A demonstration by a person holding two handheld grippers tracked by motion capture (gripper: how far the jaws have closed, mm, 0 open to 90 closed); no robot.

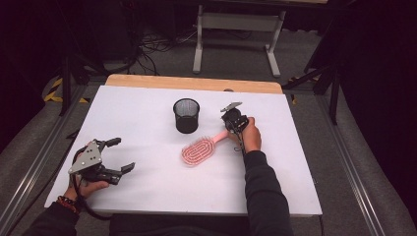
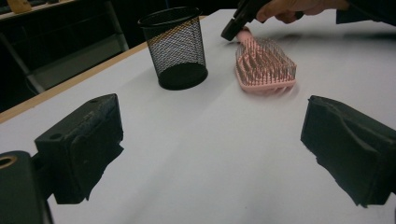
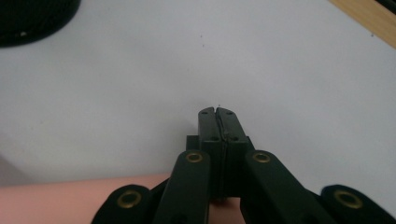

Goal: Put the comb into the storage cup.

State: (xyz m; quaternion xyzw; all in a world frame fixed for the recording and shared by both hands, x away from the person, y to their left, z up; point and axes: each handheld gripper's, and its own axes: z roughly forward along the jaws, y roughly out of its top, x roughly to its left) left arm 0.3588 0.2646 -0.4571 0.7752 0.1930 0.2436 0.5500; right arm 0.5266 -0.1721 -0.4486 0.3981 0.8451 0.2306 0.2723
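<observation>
We see our right tongs point(image 3: 218, 112) clenched over the pink hairbrush point(image 1: 198, 150) handle, whether gripping it we cannot tell, beside the mesh cup point(image 1: 186, 115); our left tongs point(image 1: 123, 155) rest released on the table point(image 1: 147, 187).

Matt white sheet covers the counter point(image 1: 147, 187), bare pale wood showing along its far edge. A black wire-mesh metal cup point(image 1: 186, 115) stands by a pink plastic hairbrush point(image 1: 198, 151), smooth-looking, with plastic bristles. Matt black claws point(image 2: 210, 140).
</observation>
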